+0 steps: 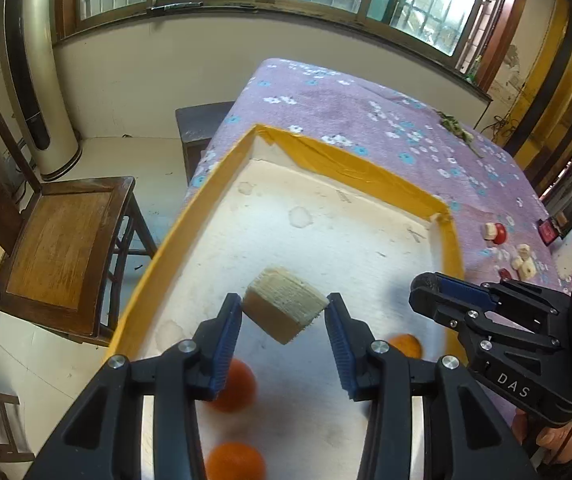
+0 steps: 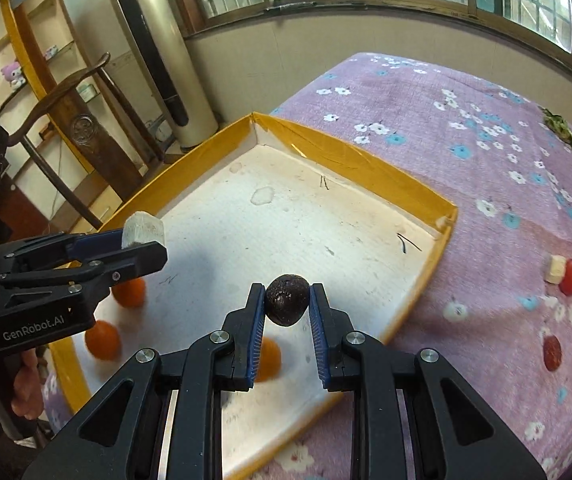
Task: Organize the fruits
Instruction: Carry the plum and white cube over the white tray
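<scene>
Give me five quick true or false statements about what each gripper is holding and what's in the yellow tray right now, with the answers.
1. The left gripper is shut on a pale cut chunk. True.
2. The right gripper is open with nothing between its fingers. False: it is shut on a dark round fruit.
3. Three orange fruits lie in the yellow-edged tray. True.
4. The red cherry tomato sits inside the tray. False: it is on the floral tablecloth, outside the tray.
5. The dark fruit rests on the tray floor. False: it is held up above it.
</scene>
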### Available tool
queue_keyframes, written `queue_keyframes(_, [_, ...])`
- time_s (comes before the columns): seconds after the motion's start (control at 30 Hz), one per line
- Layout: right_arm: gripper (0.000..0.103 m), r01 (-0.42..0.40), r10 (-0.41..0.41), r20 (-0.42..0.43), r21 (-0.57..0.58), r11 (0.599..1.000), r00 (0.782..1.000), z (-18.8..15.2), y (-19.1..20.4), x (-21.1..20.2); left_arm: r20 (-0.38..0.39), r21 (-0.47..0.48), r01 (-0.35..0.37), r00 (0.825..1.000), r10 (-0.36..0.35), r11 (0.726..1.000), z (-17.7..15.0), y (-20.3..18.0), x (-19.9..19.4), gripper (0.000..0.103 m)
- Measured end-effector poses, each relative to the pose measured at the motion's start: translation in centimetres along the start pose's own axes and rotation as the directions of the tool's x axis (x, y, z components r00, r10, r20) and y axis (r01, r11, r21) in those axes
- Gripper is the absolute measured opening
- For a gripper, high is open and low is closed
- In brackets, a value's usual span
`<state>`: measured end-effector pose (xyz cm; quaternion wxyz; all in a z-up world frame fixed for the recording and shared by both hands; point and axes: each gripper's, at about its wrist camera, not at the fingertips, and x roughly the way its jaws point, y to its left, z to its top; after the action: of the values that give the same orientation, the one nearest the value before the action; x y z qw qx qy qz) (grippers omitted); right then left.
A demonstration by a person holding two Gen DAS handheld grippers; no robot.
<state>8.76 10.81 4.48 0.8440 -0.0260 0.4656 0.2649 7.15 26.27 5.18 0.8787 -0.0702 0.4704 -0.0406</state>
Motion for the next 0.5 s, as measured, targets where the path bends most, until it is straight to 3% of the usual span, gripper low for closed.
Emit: queue_keyframes(0.5, [0.022, 0.024, -0.026, -0.071, -0.029, 0.999, 0.997, 0.6, 0.6, 3.7, -0.09, -0.002, -0.032, 0.995, 0.031, 1.0, 0.6, 1.5, 3.3, 0.046])
